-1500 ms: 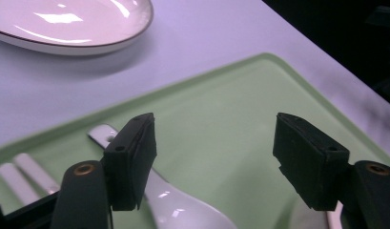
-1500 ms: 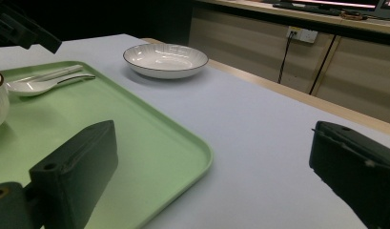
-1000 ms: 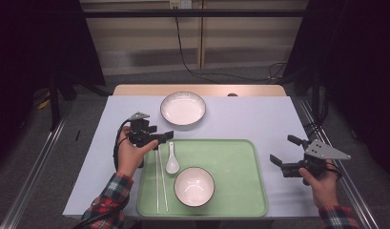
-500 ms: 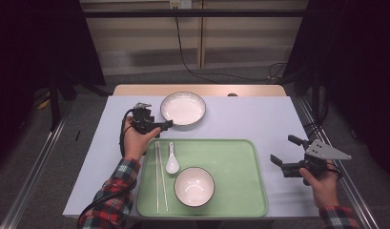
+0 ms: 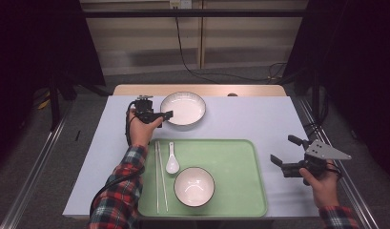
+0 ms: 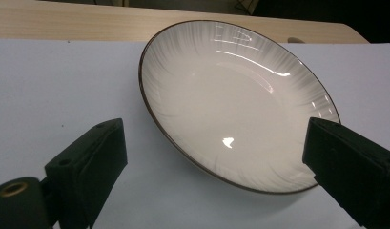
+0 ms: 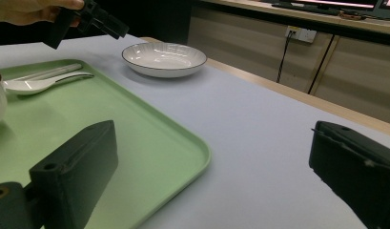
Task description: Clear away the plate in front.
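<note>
A white plate [image 5: 183, 108] with a dark rim lies at the back of the table; it is close ahead in the left gripper view [image 6: 230, 95]. My left gripper [image 5: 165, 116] hovers at the plate's left edge and points at it. Its jaws [image 6: 214, 131] stand wide and have just been opening, with nothing pressed between them. My right gripper [image 5: 285, 150] is open over the table, right of the green tray [image 5: 235, 162], its jaws [image 7: 214, 138] empty. From the right gripper view the left gripper [image 7: 87, 19] appears above the plate [image 7: 164, 57].
The tray [image 7: 135, 129] carries a white bowl [image 5: 194, 186], a white spoon [image 5: 172, 160] and a pair of chopsticks [image 5: 159, 176]. A wooden strip borders the table's far edge. Dark floor and metal rails lie on both sides.
My left hand has moved from the tray's upper left corner toward the back, up to the plate's left edge. The right hand has stayed in place.
</note>
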The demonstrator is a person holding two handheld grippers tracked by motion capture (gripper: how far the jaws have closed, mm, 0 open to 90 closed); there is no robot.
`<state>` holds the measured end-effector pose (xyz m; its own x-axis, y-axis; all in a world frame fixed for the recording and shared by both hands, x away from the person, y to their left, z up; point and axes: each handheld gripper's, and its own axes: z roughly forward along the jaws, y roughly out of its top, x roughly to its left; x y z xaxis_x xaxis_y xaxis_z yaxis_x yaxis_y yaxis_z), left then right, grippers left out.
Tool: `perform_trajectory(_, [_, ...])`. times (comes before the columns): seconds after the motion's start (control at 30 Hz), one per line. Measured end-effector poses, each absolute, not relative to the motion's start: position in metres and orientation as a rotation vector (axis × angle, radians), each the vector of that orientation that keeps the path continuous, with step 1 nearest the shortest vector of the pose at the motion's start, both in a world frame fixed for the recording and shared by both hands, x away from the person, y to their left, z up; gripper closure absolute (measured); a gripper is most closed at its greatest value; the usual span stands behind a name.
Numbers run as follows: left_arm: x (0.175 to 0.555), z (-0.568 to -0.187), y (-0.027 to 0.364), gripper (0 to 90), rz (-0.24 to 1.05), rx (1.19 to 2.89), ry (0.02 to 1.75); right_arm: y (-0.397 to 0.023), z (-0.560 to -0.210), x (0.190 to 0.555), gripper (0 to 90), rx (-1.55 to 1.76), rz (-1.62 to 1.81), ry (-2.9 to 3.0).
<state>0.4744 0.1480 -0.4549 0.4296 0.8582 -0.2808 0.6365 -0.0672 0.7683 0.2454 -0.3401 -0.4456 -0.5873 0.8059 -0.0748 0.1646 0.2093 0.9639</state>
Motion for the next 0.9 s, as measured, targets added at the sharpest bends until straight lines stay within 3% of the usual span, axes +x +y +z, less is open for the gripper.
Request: perform_trajectory(0.9, [0.508,-0.468,0.146,11.0,0.353,1.731,1.423,-0.341,-0.446,0.245,1.8,0.9,1.408,1.901])
